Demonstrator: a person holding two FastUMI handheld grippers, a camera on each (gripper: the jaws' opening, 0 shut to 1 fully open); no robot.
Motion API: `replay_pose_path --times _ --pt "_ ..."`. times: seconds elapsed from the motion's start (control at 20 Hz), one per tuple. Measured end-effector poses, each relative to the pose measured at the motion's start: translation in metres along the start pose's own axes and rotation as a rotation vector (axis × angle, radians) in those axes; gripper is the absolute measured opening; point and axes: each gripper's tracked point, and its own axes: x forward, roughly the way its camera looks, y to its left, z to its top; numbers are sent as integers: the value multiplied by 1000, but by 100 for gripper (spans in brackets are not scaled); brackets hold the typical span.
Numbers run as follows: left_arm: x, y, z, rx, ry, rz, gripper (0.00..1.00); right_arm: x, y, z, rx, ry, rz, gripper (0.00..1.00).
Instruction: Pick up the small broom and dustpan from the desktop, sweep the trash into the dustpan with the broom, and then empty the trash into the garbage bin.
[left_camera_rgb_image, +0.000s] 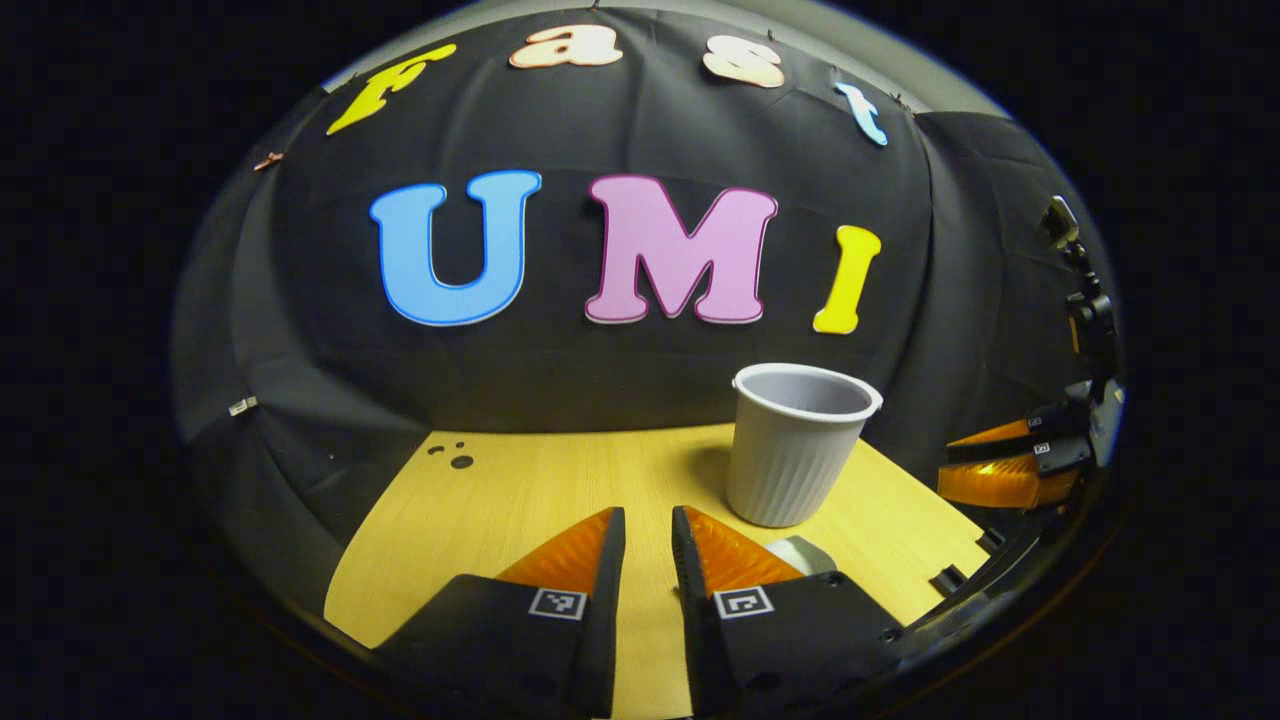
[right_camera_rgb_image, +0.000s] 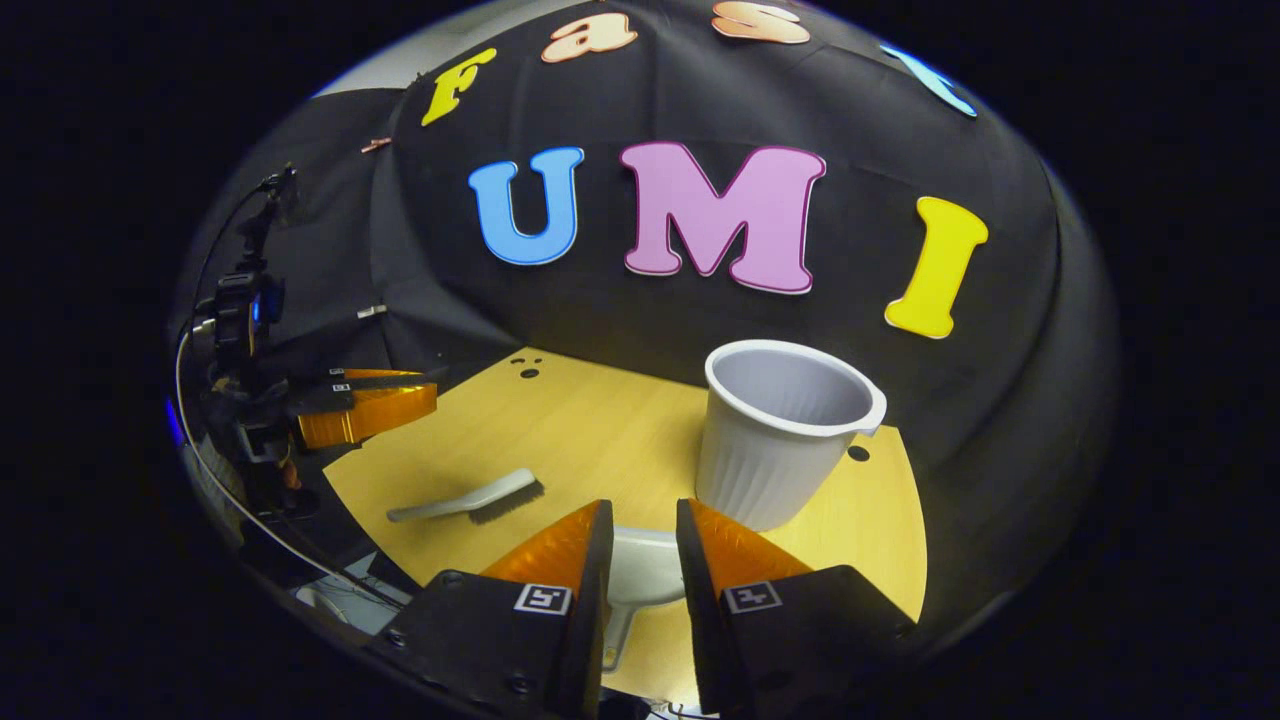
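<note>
Both grippers' fingers narrow, empty, broom (right_camera_rgb_image: 468, 498), dustpan (right_camera_rgb_image: 640, 570) beside bin (right_camera_rgb_image: 780, 440)

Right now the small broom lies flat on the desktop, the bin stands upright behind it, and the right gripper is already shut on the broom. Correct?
Not quite. In the right gripper view the right gripper is open above the dustpan; the small broom lies untouched on the desktop, the bin upright.
</note>
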Motion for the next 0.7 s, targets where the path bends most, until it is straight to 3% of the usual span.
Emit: replay_pose_path --times 0.35,0.7 --pt "-11 -50 3 -16 -26 -5 32 -6 -19 -18 12 -7 68 40" --pt "13 -81 1 -28 8 -8 32 -4 -34 -30 22 25 109 40"
